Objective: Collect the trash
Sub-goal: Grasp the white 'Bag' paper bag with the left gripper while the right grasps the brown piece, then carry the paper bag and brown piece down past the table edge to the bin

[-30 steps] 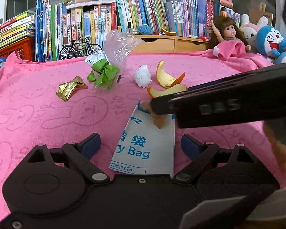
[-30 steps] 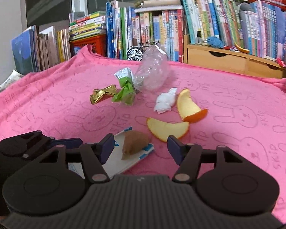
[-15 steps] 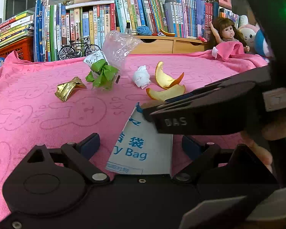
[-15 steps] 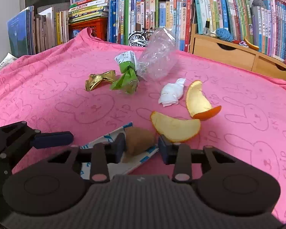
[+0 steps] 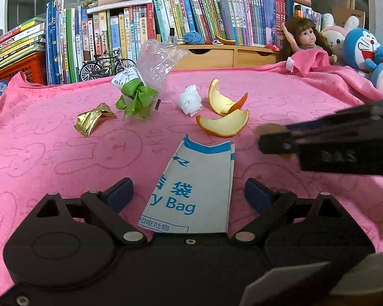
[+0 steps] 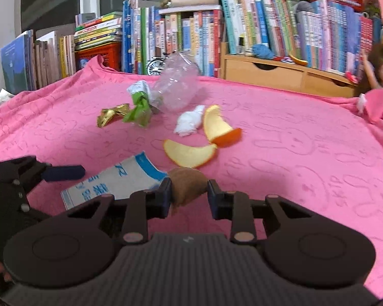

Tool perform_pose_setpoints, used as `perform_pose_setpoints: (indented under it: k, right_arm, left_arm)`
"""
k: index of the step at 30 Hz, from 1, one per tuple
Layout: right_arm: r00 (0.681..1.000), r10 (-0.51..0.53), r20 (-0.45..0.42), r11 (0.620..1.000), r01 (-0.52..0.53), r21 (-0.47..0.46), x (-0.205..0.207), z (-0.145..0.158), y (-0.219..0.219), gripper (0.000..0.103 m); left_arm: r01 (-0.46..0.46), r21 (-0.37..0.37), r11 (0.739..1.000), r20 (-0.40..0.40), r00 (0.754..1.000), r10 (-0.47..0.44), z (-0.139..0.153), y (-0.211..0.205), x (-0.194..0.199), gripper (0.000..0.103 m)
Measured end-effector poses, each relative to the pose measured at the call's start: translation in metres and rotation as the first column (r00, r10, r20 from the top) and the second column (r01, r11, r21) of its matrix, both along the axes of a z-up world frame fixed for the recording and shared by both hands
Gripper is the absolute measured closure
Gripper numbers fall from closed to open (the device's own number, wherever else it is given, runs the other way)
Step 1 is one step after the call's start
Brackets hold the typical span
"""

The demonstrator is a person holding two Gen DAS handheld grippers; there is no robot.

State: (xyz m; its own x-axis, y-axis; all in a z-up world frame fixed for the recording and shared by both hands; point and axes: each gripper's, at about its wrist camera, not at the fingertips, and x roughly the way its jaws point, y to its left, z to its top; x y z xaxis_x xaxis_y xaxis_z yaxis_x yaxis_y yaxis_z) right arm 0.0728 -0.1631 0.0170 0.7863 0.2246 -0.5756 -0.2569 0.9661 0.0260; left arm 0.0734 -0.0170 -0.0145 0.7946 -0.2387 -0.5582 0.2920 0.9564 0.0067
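Brown scrap (image 6: 187,186) pinched btwn right hand-held gripper (image 6: 189,196) pads.

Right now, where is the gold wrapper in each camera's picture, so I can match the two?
Left wrist view: the gold wrapper lies left of centre on the pink cloth, left of the green wrapper.
Right wrist view: the gold wrapper lies upper left of centre, again just left of the green wrapper.
Shared landmark: the orange peels, right of both wrappers in each view.
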Motion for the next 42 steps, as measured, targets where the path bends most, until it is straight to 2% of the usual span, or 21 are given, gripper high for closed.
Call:
perform_pose_setpoints:
  k: [4, 7, 12, 17, 19, 21, 22, 27, 33, 37, 42]
  right_arm:
    - [1.0, -0.026, 0.006, 1.0, 0.026, 0.01, -0.016, -0.002, -0.01, 0.067]
    - [0.999, -0.033, 0.014, 0.999, 0.032, 0.014, -0.027, -0.002, -0.015, 0.067]
    - [0.999, -0.038, 0.016, 0.999, 0.038, 0.018, -0.041, -0.005, -0.02, 0.067]
    - [0.999, -0.046, 0.011, 0.998, 0.046, 0.031, -0.048, -0.008, -0.023, 0.067]
    - [0.999, -0.048, 0.008, 0.998, 0.048, 0.036, -0.051, -0.009, -0.024, 0.067]
    - [0.999, -0.051, 0.007, 0.998, 0.051, 0.038, -0.054, -0.009, -0.025, 0.067]
    - [0.999, -0.052, 0.007, 0.998, 0.052, 0.039, -0.055, -0.009, -0.025, 0.067]
    - [0.998, -0.057, 0.009, 0.997, 0.057, 0.051, -0.064, -0.008, -0.03, 0.067]
    - [0.998, -0.061, 0.004, 0.995, 0.06, 0.081, -0.081, -0.004, -0.034, 0.067]
    - [0.999, -0.052, 0.015, 0.995, 0.051, 0.088, -0.099, 0.0, -0.034, 0.067]
    - [0.999, -0.05, 0.006, 0.993, 0.049, 0.107, -0.122, 0.003, -0.035, 0.067]
  left_arm:
    - [0.003, 0.001, 1.0, 0.002, 1.0, -0.003, 0.0, 0.001, -0.002, 0.01]
    - [0.007, -0.003, 1.0, -0.005, 1.0, -0.007, 0.002, 0.002, -0.003, 0.015]
    - [-0.004, -0.013, 1.0, -0.012, 1.0, 0.004, 0.007, 0.002, -0.007, 0.04]
    - [-0.024, -0.033, 0.999, -0.012, 1.0, 0.024, 0.012, 0.003, -0.01, 0.046]
    - [-0.029, -0.044, 0.999, 0.008, 1.0, 0.029, 0.018, 0.003, -0.015, 0.056]
    - [-0.026, -0.051, 0.998, 0.018, 0.999, 0.027, 0.024, 0.003, -0.019, 0.071]
    - [-0.023, -0.056, 0.998, 0.018, 1.0, 0.024, 0.027, 0.003, -0.021, 0.073]
    - [-0.018, -0.071, 0.997, 0.018, 1.0, 0.02, 0.032, 0.004, -0.033, 0.077]
    - [-0.001, -0.104, 0.995, 0.028, 1.0, 0.004, 0.043, 0.005, -0.064, 0.078]
    - [0.036, -0.166, 0.985, 0.007, 0.999, -0.035, 0.053, 0.01, -0.093, 0.078]
    - [0.115, -0.267, 0.957, -0.027, 0.992, -0.127, 0.066, 0.021, -0.131, 0.078]
